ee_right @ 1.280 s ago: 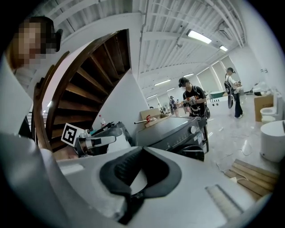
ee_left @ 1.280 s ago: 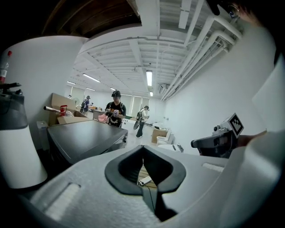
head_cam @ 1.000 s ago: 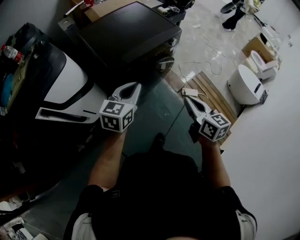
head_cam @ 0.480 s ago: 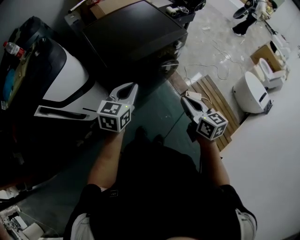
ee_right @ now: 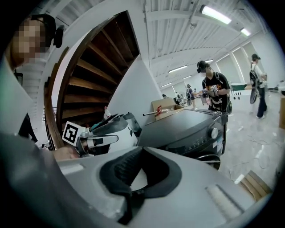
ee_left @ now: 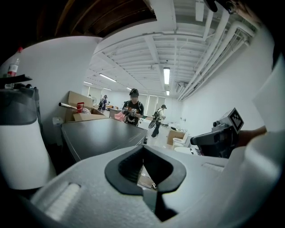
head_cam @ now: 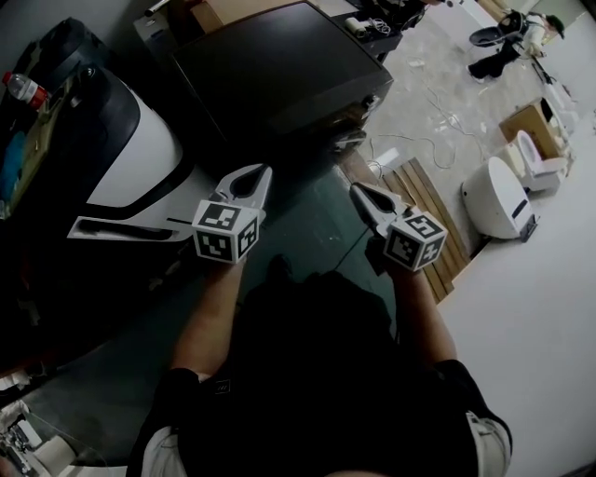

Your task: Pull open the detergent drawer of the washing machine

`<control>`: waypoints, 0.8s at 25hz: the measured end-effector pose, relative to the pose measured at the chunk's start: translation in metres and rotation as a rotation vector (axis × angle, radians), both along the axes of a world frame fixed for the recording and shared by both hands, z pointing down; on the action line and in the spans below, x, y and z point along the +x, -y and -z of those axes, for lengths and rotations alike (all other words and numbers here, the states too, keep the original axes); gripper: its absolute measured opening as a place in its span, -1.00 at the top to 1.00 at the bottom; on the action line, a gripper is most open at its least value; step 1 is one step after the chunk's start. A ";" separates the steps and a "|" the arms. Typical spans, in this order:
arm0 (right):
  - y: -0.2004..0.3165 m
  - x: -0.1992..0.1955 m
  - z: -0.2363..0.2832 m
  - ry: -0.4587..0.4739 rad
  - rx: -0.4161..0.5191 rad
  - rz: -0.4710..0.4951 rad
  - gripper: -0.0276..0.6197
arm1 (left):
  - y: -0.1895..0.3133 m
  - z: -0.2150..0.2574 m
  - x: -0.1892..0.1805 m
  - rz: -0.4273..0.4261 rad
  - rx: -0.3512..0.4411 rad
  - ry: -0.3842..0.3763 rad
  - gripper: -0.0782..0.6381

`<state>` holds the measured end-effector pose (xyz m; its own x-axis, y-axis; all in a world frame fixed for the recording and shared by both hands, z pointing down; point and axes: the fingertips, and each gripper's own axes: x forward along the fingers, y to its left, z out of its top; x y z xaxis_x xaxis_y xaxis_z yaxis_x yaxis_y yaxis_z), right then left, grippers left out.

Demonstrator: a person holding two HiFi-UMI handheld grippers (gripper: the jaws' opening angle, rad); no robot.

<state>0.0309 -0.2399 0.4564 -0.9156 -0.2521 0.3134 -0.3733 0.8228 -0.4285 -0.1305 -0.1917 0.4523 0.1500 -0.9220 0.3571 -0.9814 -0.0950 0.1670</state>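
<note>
We hold the left hand-held gripper (head_cam: 264,173) and the right hand-held gripper (head_cam: 358,190) pressed together and empty, aimed at the dark washing machine (head_cam: 279,65) ahead, whose detergent drawer, indistinct on the control panel (ee_right: 209,133), remains well apart, presumably pending approach.

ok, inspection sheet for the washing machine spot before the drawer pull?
Surface: dark floor by the person's feet, pale floor beyond.
Job's things: washing machine, dark; its detergent drawer cannot be made out.
Clutter: red-capped bottle at far left; black-and-white appliance beside the machine; cardboard boxes behind it.
Grippers: left tool shut, empty; right tool shut, empty; both short of the machine.
Cables: white cable loose on the pale floor.
Surroundings: wooden slats, white toilet, person far off.
</note>
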 end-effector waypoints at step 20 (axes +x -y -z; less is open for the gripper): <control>0.079 -0.075 -0.038 -0.029 -0.039 0.325 0.91 | 0.033 -0.049 -0.035 0.285 -0.114 -0.052 0.75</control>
